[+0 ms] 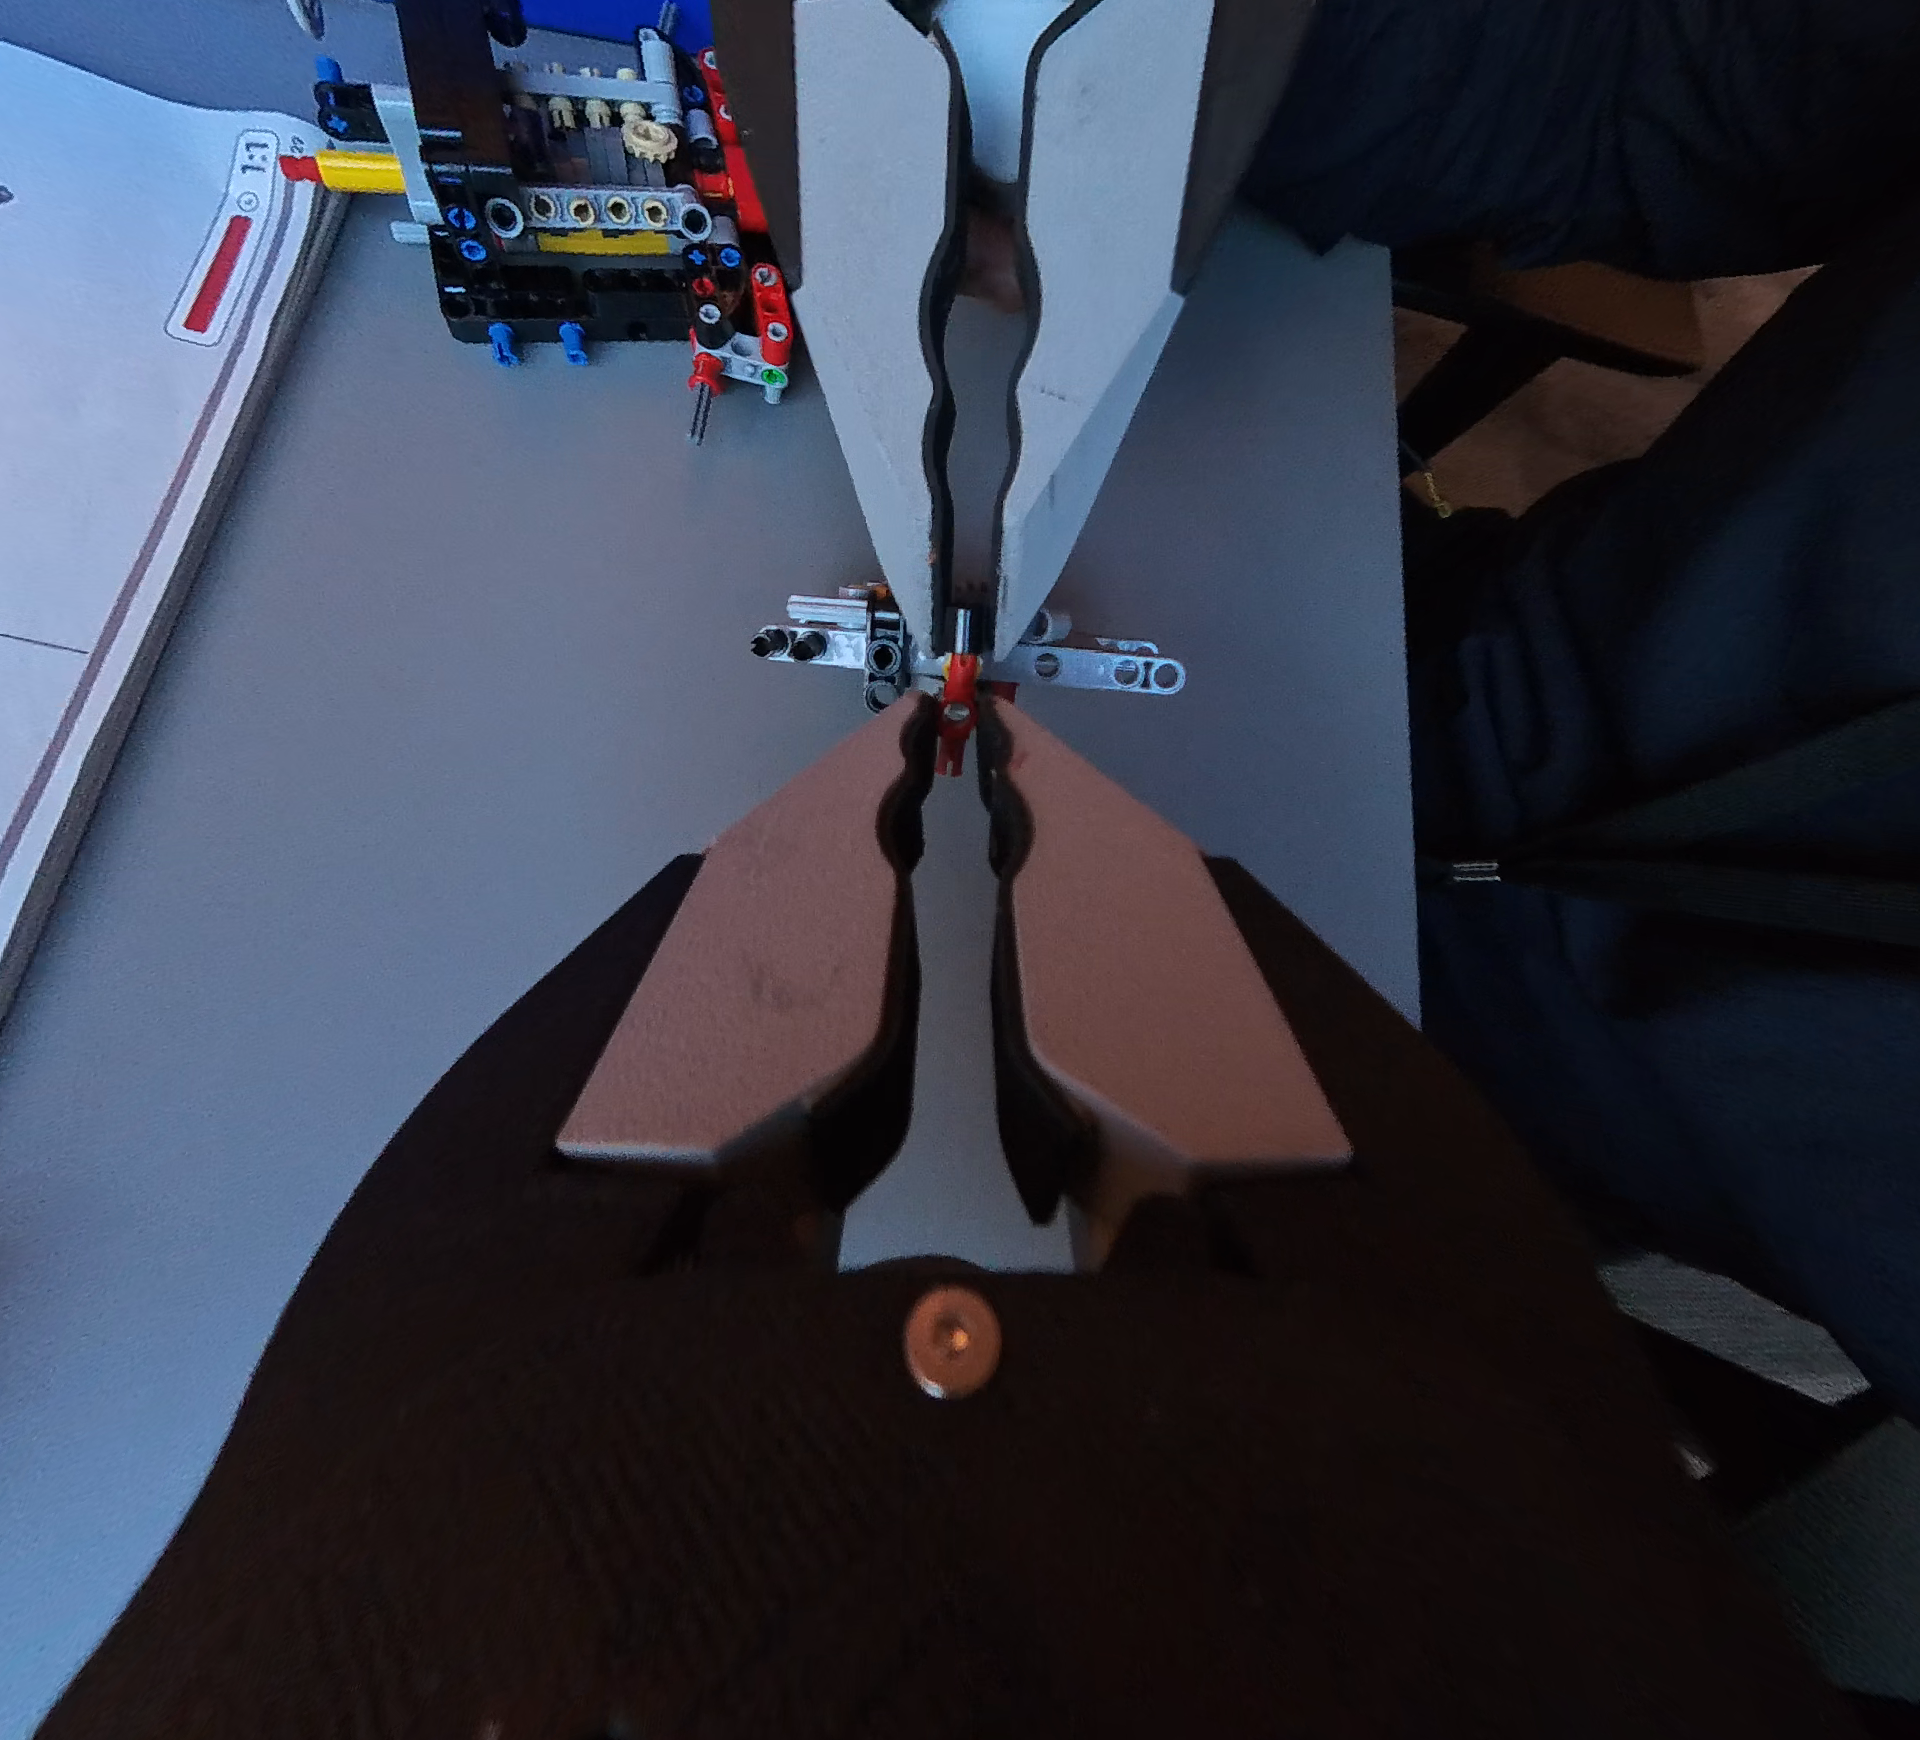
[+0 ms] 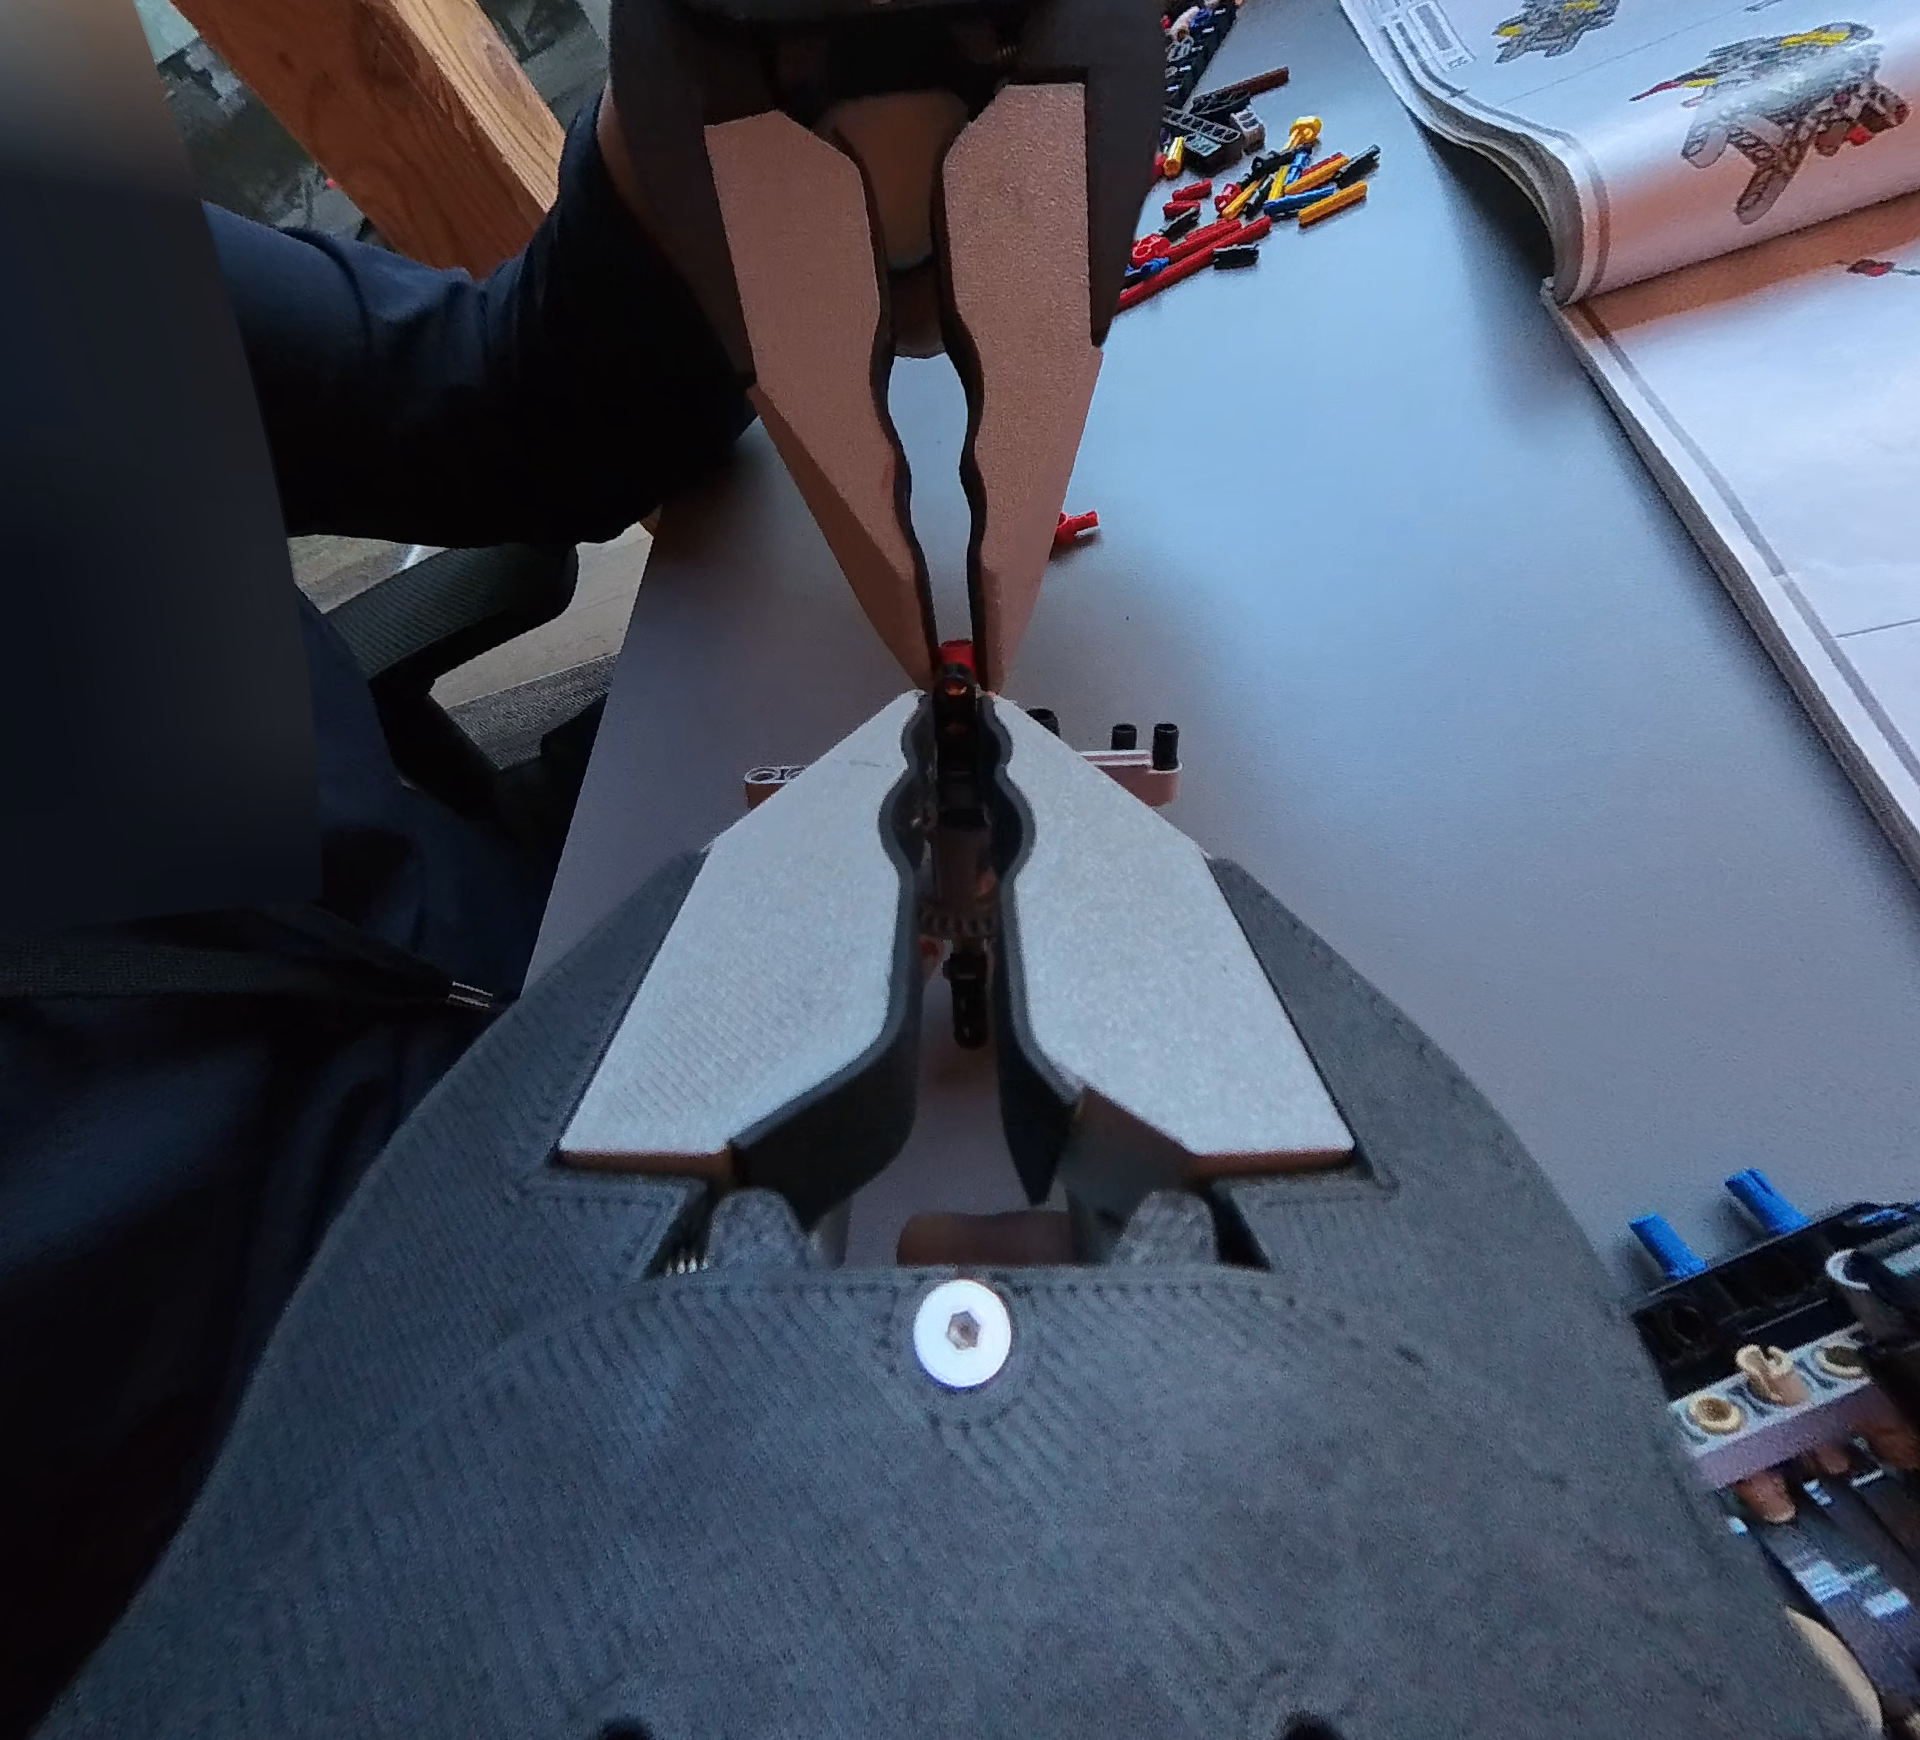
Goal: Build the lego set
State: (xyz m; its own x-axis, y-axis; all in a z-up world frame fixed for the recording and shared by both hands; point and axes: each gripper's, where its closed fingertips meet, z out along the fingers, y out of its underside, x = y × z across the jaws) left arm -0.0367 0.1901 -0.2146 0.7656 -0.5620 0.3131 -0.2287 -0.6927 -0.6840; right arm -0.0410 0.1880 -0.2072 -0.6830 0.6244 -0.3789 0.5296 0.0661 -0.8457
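My left gripper, with brownish fingers, is shut on a small red connector at its tips. My right gripper, with grey fingers, is shut on a black axle that carries a small gear and lies along its jaws. The axle belongs to a small grey-and-black beam assembly, which sits just above the grey table. The two grippers meet tip to tip, and the red connector sits on the axle's end. The right gripper enters the left wrist view from the top. The left gripper enters the right wrist view from the top.
A larger black, grey and red model stands at the back left, next to an open instruction booklet. A pile of loose pieces and one red pin lie on the table. A person's dark sleeve is by the table's edge. Left and right tips are no more than a few centimetres apart.
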